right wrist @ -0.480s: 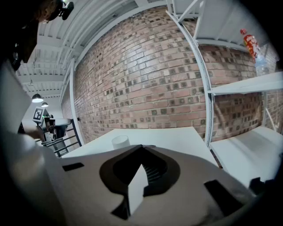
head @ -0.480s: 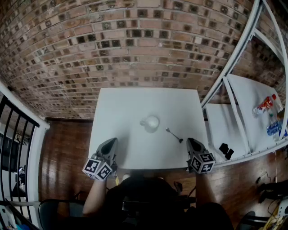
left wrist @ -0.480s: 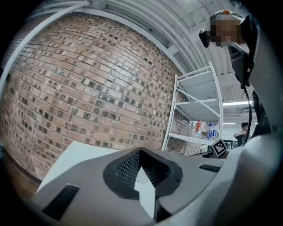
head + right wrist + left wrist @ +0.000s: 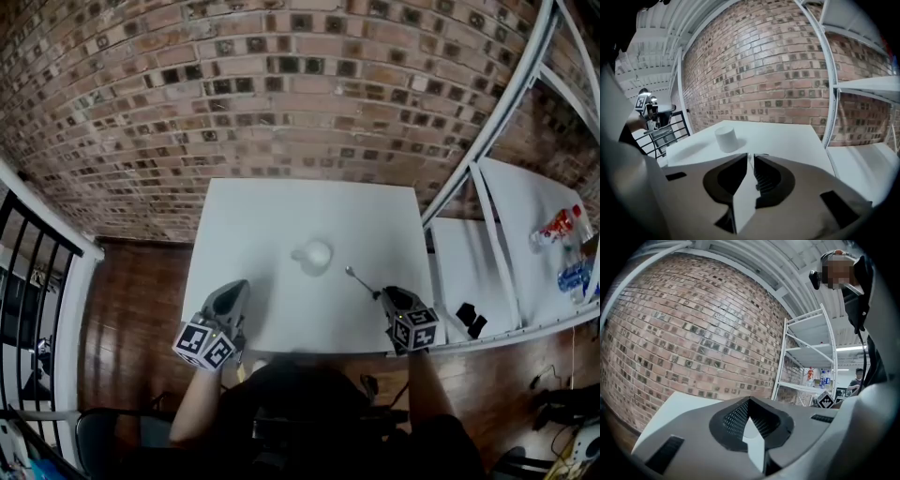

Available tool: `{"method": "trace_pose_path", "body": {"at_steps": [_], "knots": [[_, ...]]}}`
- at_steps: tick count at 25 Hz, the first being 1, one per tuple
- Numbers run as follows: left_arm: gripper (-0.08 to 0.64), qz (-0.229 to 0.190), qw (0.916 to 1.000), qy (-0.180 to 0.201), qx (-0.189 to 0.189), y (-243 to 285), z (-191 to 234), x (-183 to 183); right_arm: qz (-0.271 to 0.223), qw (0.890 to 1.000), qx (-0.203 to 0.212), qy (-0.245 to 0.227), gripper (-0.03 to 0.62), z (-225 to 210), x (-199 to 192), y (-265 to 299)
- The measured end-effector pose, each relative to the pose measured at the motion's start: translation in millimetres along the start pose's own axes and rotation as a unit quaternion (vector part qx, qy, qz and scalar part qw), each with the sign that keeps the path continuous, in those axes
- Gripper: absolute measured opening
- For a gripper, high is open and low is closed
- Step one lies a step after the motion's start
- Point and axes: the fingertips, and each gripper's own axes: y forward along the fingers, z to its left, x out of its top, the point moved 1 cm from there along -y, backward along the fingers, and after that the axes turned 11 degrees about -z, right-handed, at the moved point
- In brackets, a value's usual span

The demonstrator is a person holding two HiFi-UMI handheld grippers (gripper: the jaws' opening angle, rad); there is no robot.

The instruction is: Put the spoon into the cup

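One white cup (image 4: 314, 255) is set on the table (image 4: 244, 216); the spoon (image 4: 359, 279) is laid near it, handle seen within the right gripper's (image 4: 390, 294) narrow gap. The left gripper's (image 4: 236, 287) jaws are held narrowly apart.

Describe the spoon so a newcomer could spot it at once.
Find the white table set against the brick wall. Right of the white cup at its middle lies the spoon, its handle running to the right claw. It is the only thin, dark metal thing on the tabletop.
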Motion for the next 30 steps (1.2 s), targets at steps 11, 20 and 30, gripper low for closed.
{"method": "trace_pose_path", "body": {"at_steps": [11, 20, 30], "knots": [[0.005, 0.0, 0.9991, 0.001, 0.042, -12, 12, -6, 0.16, 0.977, 0.064, -0.127, 0.181, -12, -68, 36], [0.005, 0.004, 0.9978, 0.008, 0.066, -19, 11, -11, 0.219, 0.958, 0.114, -0.149, 0.21, -19, -94, 53], [0.005, 0.016, 0.997, 0.012, 0.075, -26, 13, -12, 0.219, 0.962, 0.113, -0.117, 0.17, -27, -101, 54]]}}
